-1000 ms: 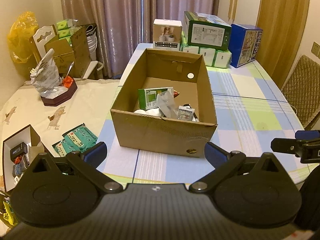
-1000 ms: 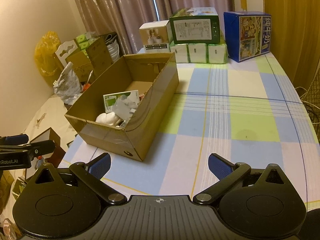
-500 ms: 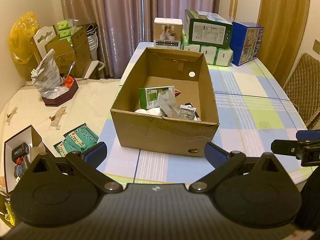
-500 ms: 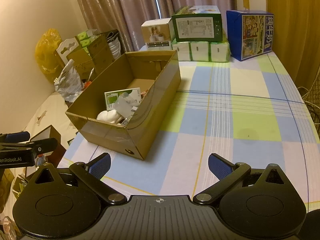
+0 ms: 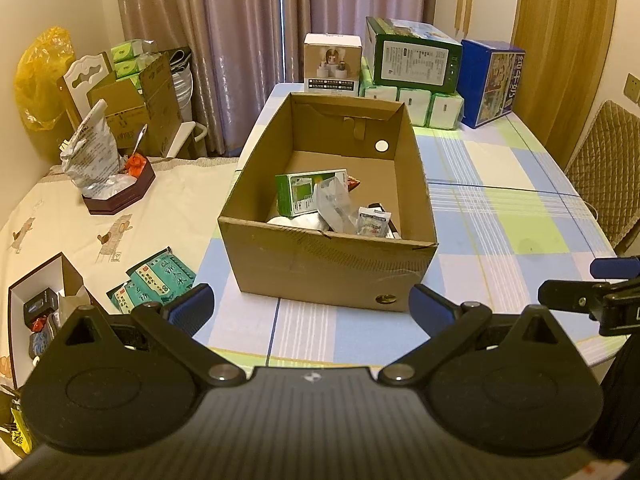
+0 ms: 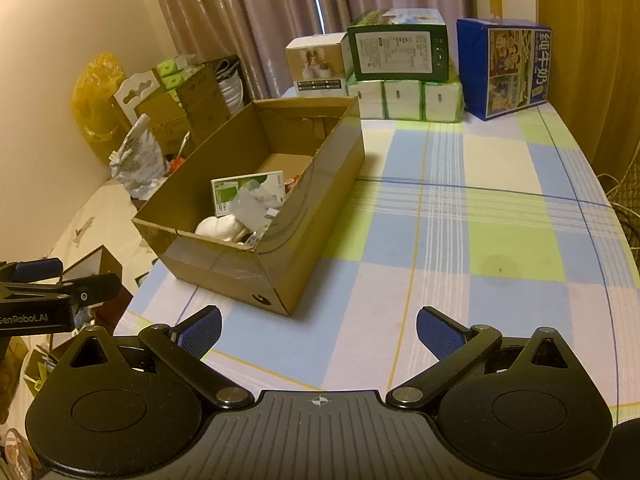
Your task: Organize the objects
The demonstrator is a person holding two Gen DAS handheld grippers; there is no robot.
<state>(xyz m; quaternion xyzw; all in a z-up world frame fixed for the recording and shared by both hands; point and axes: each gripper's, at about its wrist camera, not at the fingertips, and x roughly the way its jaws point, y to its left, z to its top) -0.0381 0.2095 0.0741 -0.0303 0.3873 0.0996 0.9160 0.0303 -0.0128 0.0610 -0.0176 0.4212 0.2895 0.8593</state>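
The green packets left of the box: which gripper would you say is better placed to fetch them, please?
Left, probably: its open gripper hangs right beside the green packets; the right gripper is across the box.

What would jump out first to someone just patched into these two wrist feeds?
The open cardboard box in the middle of the checked tablecloth, with a green-and-white carton and crumpled packets heaped at its near end. Behind it, stacked against the curtain, stand retail boxes, the blue milk carton at the far right. Both the left gripper and right gripper hang open and empty in front of the box.
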